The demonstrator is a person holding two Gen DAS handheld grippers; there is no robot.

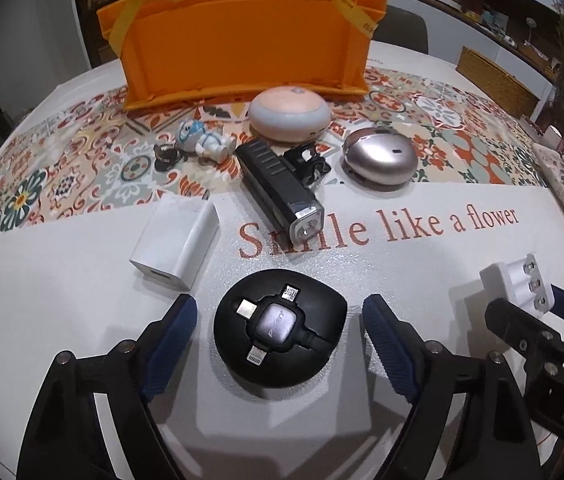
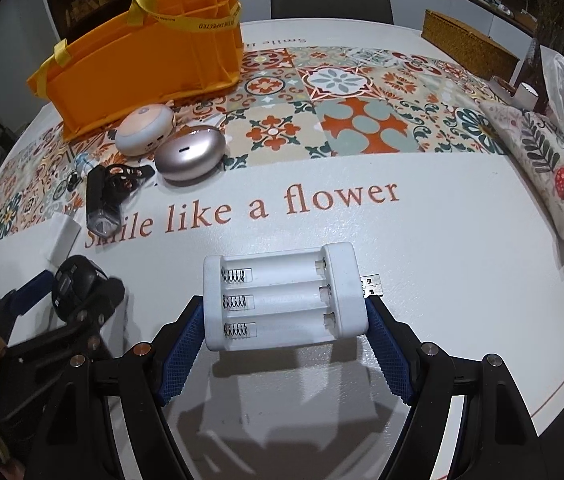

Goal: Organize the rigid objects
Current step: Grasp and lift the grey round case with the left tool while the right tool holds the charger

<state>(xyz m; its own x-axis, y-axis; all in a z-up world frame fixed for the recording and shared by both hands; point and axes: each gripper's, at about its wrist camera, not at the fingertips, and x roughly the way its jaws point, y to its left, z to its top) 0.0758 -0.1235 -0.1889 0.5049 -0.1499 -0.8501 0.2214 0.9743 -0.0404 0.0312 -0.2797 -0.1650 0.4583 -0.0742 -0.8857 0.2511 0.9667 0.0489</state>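
- The left hand-held gripper (image 1: 278,320) stands wide around a round black cable hub (image 1: 280,330); its blue pads are apart from the hub, which lies on the surface (image 1: 421,264) showing three metal plugs and a grey centre.
- The right hand-held gripper (image 2: 285,312) clamps a white battery charger (image 2: 283,296) with three empty slots, springs and a USB plug.
- Beyond both: an orange bin (image 1: 242,36).

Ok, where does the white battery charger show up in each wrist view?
Left wrist view: white battery charger at the right edge, partly hidden behind the right gripper.
Right wrist view: charger at lower centre, between the right gripper's pads.
Shared landmark: the orange organizer bag at the table's far side.
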